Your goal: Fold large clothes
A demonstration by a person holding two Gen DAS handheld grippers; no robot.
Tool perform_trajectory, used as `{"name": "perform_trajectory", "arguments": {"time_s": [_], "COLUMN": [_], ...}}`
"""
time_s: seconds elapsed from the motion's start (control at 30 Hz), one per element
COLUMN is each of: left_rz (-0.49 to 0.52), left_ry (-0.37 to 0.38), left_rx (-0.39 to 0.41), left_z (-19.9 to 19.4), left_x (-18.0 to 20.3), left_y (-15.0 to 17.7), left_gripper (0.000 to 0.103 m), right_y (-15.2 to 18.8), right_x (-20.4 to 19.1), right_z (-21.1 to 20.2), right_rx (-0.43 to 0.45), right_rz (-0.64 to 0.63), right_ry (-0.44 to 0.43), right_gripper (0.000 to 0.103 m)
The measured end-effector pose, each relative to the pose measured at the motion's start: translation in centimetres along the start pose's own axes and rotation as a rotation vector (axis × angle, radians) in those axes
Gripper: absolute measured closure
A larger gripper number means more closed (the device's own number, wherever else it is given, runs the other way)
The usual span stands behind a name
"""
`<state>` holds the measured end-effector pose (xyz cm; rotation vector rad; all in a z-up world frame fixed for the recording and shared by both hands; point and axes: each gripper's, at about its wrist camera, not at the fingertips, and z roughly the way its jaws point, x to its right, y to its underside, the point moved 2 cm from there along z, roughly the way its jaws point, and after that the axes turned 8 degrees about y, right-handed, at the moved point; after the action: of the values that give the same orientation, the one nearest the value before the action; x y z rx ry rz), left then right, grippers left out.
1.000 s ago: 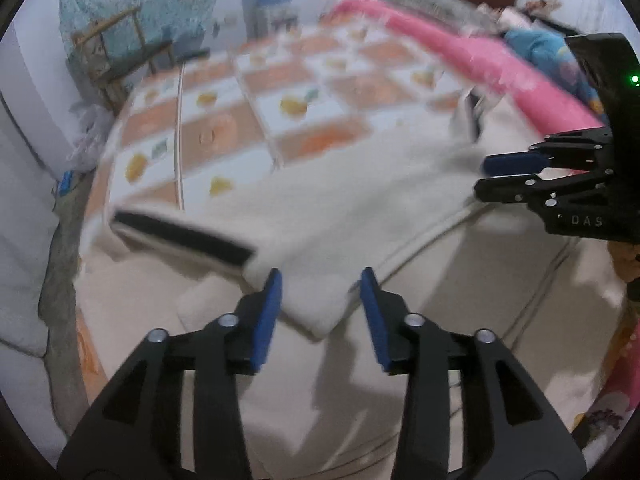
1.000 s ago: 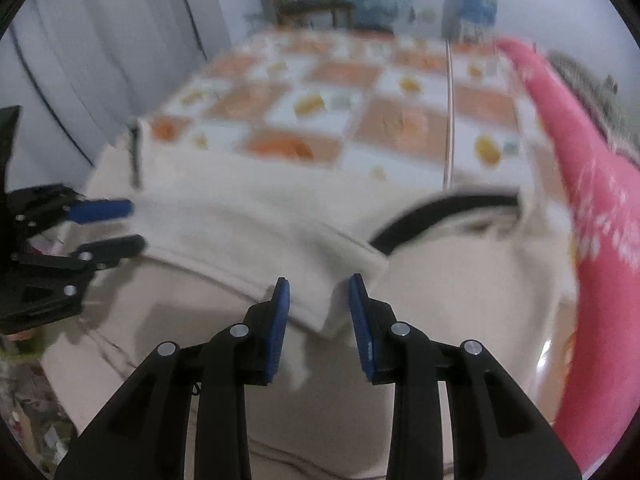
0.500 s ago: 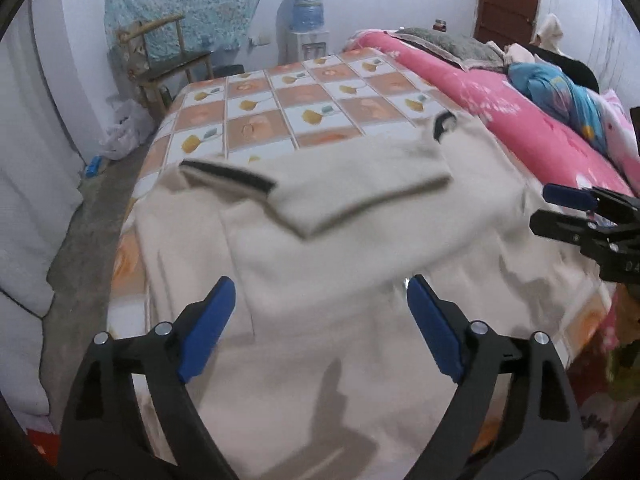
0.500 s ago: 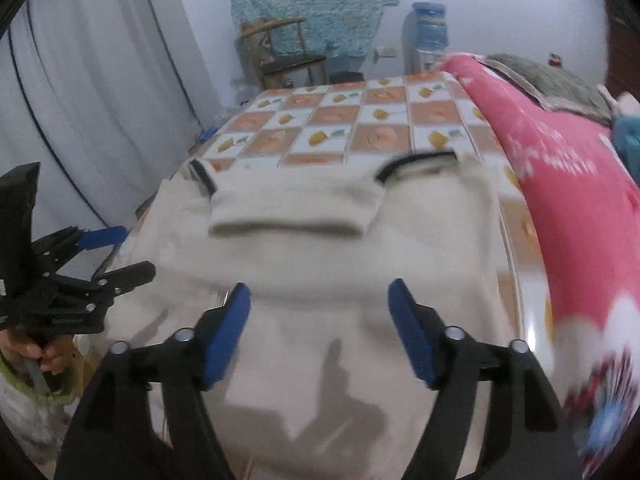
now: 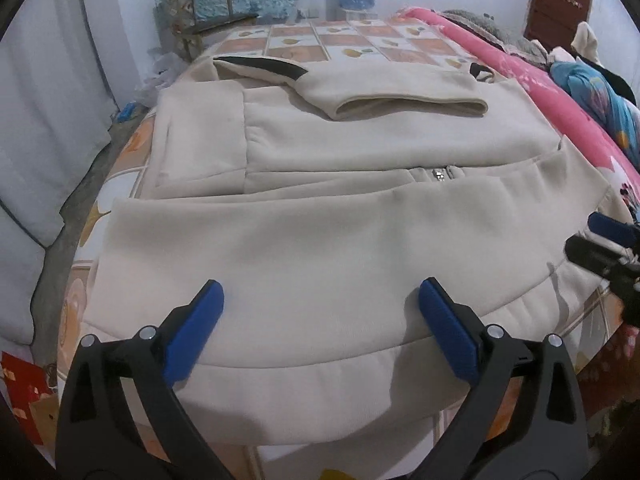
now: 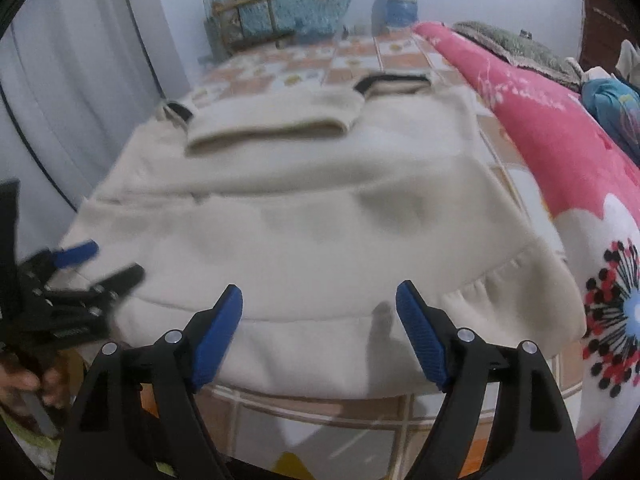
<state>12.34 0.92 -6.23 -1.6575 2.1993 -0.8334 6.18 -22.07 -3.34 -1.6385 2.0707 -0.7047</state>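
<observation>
Both grippers hang over the near hem of the jacket [image 5: 320, 248], and neither has anything in it. The left gripper [image 5: 320, 320] has its blue pads spread wide and opening, with only cloth lying below them, not between them. The right gripper [image 6: 318, 320] is much the same, jaws opening, nothing pinched.

The jacket lies flat on the bed [image 5: 360, 40], its hem at the near edge and drooping a little over it. At its far end a cream sleeve [image 5: 400, 96] is folded across the chest as a soft rolled band. A black cuff [image 5: 264, 66] shows at the far left of the jacket, and another dark cuff [image 5: 478, 70] peeps out at the far right. So by my reading the sleeve fold is laid down, and the body fold is the step coming up.

What that calls for, I'd say: each gripper drops to its own corner of the hem, bites through both layers, then lifts and carries the hem up toward the sleeve. The two grips want to be level, or the fold goes skew.

The cloth looks thick and fleecy, matte, cream all over, holding broad soft creases rather than sharp ones. The hem band is gathered, ruffling at the right corner. A small metal zip pull [image 5: 440, 175] sits midway up the jacket. Beneath it the bed cover is a smooth checked print in orange and white. A pink flowered quilt [image 6: 560, 160] banks up along the jacket's right side.
</observation>
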Motion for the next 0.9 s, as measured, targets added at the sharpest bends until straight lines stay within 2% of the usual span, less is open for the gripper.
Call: {"name": "perform_trajectory", "arguments": {"time_s": [0.17, 0.2, 0.4, 0.9], "left_rz": [0.004, 0.005, 0.007, 0.001], "left_ry": [-0.004, -0.005, -0.012, -0.013], "left_rx": [0.026, 0.03, 0.044, 0.034], "left_z": [-0.1, 0.1, 0.1, 0.2], "left_x": [0.0, 0.2, 0.5, 0.4], "left_y": [0.4, 0.1, 0.2, 0.1], "left_gripper": [0.008, 0.008, 0.008, 0.008], "right_y": [0.3, 0.5, 0.5, 0.8], "right_x": [0.4, 0.2, -0.3, -0.8], "right_z": [2.0, 1.9, 2.1, 2.2], "right_rx": [-0.042, -0.02, -0.018, -0.006], "right_rz": [0.015, 0.005, -0.008, -0.028], "right_ry": [0.03, 0.027, 0.028, 0.043], "right_gripper": [0.02, 0.017, 0.011, 0.008]}}
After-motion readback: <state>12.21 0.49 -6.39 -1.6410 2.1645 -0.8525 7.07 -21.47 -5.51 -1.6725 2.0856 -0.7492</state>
